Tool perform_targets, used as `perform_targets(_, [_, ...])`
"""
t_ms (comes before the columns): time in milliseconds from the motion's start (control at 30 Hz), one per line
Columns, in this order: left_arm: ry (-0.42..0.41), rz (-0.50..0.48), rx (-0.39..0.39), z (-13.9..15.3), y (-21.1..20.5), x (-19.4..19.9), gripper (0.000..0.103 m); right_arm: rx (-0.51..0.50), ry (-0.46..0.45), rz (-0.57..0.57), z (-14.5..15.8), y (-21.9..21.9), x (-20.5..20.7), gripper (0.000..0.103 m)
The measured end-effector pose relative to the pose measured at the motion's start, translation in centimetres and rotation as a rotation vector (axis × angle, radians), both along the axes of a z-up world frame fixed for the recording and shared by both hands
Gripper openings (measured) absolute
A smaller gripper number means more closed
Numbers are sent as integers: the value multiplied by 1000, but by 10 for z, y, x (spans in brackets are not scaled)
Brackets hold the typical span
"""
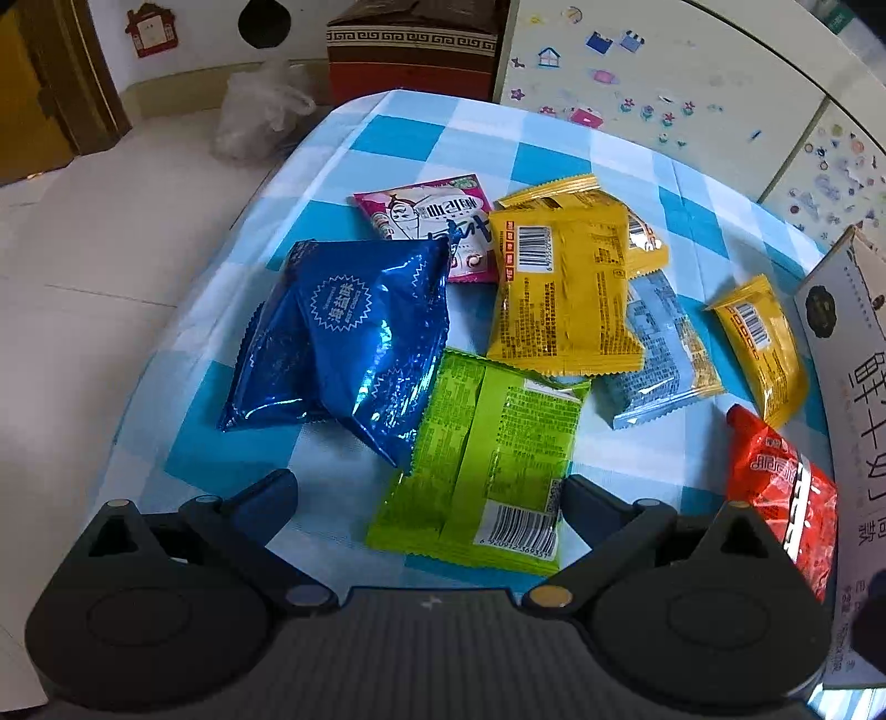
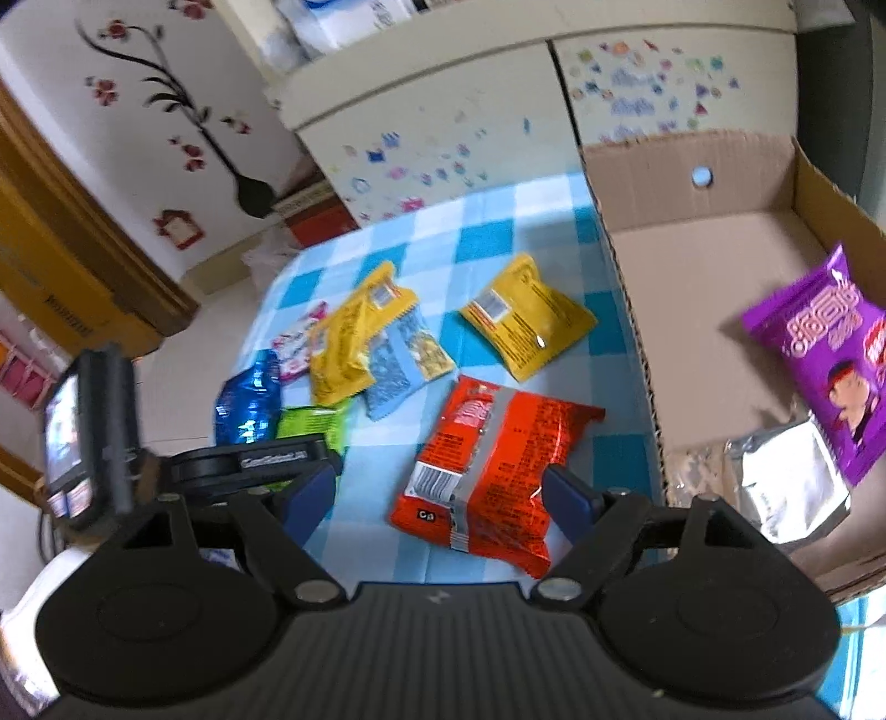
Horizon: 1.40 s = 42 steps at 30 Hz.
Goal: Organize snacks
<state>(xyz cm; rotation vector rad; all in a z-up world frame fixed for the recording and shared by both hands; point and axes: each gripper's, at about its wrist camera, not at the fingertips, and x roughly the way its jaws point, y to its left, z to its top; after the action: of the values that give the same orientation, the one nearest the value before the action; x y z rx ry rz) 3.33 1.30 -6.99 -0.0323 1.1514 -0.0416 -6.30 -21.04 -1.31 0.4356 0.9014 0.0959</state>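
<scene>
Snack packets lie scattered on a blue-and-white checked tablecloth [image 1: 387, 138]. My left gripper [image 1: 426, 498] is open just above the near end of a green packet [image 1: 487, 443]; a shiny blue packet [image 1: 338, 338] lies to its left. My right gripper [image 2: 440, 495] is open over a red packet [image 2: 487, 459], which lies flat between the spread fingers. Beyond are a large yellow packet [image 1: 559, 288], a pink packet [image 1: 432, 227], a pale blue packet [image 1: 653, 349] and a small yellow packet [image 2: 526, 321]. A purple packet [image 2: 825, 360] and a silver packet [image 2: 786, 487] lie in the open cardboard box [image 2: 692, 260].
The cardboard box stands at the table's right side, its printed outer wall [image 1: 847, 360] close to the red packet [image 1: 781, 493]. A sticker-covered cabinet [image 2: 454, 111] stands behind the table. On the floor to the left are a plastic bag [image 1: 260, 105] and a brown box [image 1: 410, 50].
</scene>
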Motion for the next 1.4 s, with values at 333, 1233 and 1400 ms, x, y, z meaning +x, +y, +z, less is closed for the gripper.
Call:
perform_targets(333, [16,-31,20,-3,-2,3,103,-51,100,-105,-20,14,19,83])
perform_targets(1233, [-27,-61,17,-2,9,-6,103,-175,140,-124,-48,38,50,87])
perform_targets(1400, [-30,-51,20,-2,9,-5,103,-193,118,-111,-48,39,49,87])
